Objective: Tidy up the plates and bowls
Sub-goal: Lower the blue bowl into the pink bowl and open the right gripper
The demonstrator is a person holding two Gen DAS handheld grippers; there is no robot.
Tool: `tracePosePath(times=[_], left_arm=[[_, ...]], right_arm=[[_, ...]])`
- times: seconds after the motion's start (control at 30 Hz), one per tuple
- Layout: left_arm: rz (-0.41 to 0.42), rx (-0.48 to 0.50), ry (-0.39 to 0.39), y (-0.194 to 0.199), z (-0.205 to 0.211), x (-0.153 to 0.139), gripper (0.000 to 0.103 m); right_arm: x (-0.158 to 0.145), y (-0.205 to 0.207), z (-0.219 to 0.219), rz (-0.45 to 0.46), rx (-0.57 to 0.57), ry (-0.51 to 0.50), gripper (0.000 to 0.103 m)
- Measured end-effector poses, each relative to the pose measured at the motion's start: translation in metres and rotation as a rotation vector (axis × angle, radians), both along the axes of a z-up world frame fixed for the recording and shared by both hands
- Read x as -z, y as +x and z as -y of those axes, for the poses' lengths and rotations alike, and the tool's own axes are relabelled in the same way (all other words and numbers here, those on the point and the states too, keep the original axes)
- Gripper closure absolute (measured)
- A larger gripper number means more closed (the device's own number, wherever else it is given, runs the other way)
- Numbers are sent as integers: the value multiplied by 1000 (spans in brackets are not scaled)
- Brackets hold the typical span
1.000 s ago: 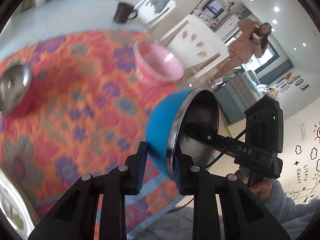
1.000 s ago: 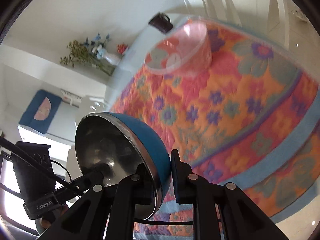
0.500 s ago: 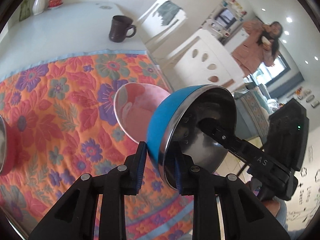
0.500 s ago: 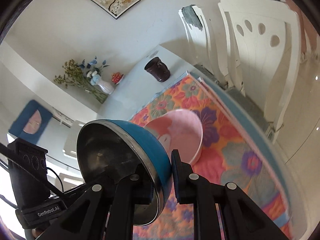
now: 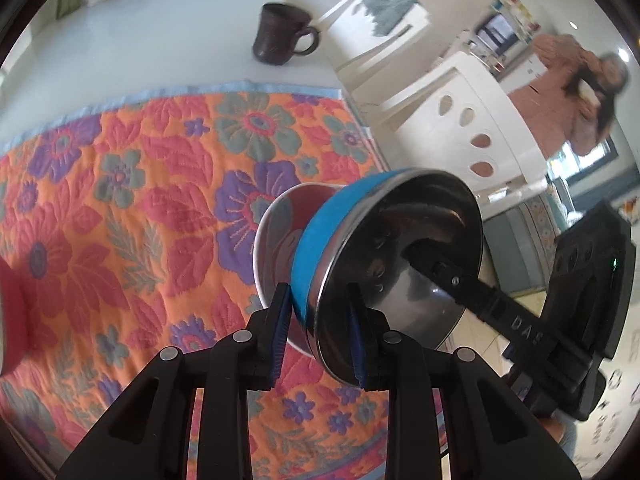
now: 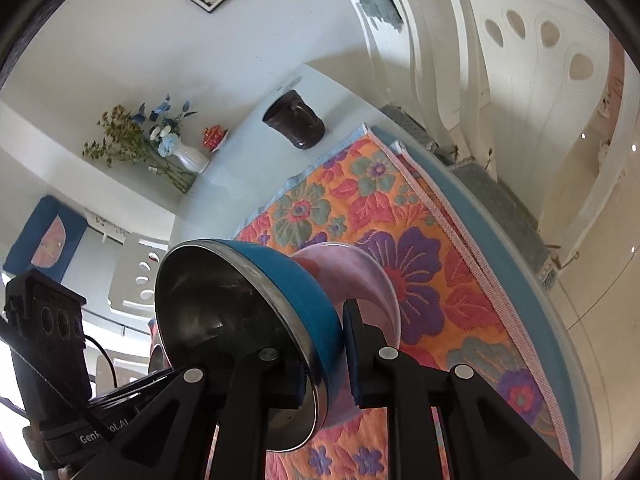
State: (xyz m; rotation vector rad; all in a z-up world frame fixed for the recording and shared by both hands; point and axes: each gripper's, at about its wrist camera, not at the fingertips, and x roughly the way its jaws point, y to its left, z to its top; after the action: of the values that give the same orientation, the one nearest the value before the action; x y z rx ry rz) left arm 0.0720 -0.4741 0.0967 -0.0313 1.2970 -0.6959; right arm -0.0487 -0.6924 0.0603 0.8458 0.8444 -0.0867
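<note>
Both the left gripper (image 5: 318,334) and right gripper (image 6: 322,356) are clamping the blue bowl's (image 5: 316,252) rim, holding it tilted, seemingly just above the pink bowl (image 6: 362,276).

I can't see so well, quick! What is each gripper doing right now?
Left gripper: closed on the rim of the blue bowl.
Right gripper: closed on the same bowl's rim, on the other side.

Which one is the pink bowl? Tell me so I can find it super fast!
Find the big flowery orange cloth on the white table. Near its edge by the white chairs, the pink bowl stands right behind the blue bowl that both grippers hold up. It is the only pale pink one; the other is blue outside and shiny metal inside.
</note>
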Motion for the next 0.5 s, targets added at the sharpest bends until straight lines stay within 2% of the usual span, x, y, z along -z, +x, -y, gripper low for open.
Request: tracePosePath(times=[0.2, 0.5], left_arm=[[-8, 30, 24, 4, 6, 7, 80], [-14, 48, 1, 8, -3, 1, 77]], right_arm=[[22, 2, 10, -48, 14, 81, 88], [29, 3, 7, -67, 13, 137, 87]])
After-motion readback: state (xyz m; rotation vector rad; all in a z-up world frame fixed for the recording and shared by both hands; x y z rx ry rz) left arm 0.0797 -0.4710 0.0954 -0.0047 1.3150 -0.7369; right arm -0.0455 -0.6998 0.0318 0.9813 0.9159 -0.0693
